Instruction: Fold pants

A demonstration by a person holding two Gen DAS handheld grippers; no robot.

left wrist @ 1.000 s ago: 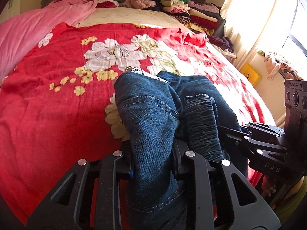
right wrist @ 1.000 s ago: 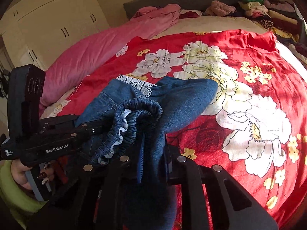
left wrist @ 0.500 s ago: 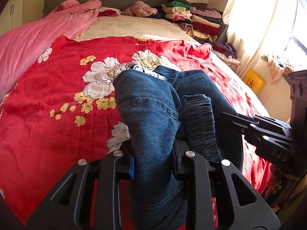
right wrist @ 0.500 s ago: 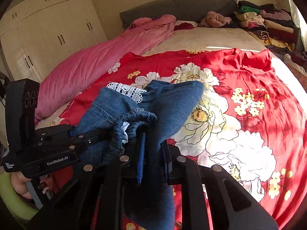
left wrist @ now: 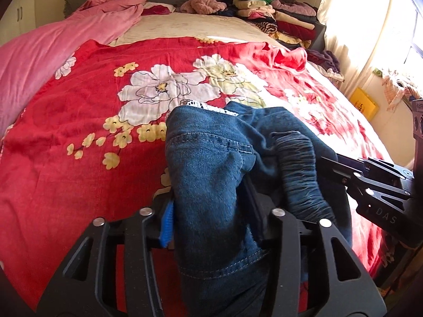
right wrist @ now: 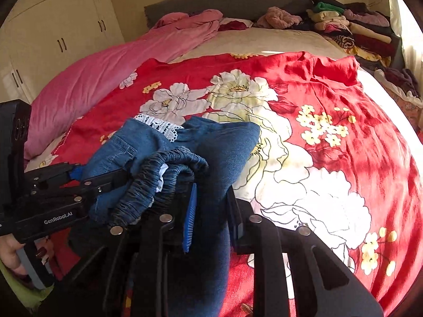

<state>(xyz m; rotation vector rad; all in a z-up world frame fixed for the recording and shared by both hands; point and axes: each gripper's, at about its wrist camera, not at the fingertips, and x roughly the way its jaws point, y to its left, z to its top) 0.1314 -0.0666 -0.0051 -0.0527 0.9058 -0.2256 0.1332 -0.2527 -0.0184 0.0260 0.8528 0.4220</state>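
Red floral bedspread (left wrist: pixel 79 145) underlies bunched jeans (left wrist: pixel 211 171); folded clothes (left wrist: pixel 277 18) behind.

The jeans (left wrist: pixel 211 179) run off the bottom edge in both wrist views, so their lower part goes unseen. Their denim covers the inner faces of the left claw (left wrist: pixel 211 222) and the right claw (right wrist: pixel 211 211); whether the pads still press the cloth cannot be told. Only a little lace (right wrist: pixel 158 128) shows, the rest tucked under denim. The hand (right wrist: pixel 10 251) is cut by the left edge. The clothes pile (left wrist: pixel 275 15) is too small to sort.
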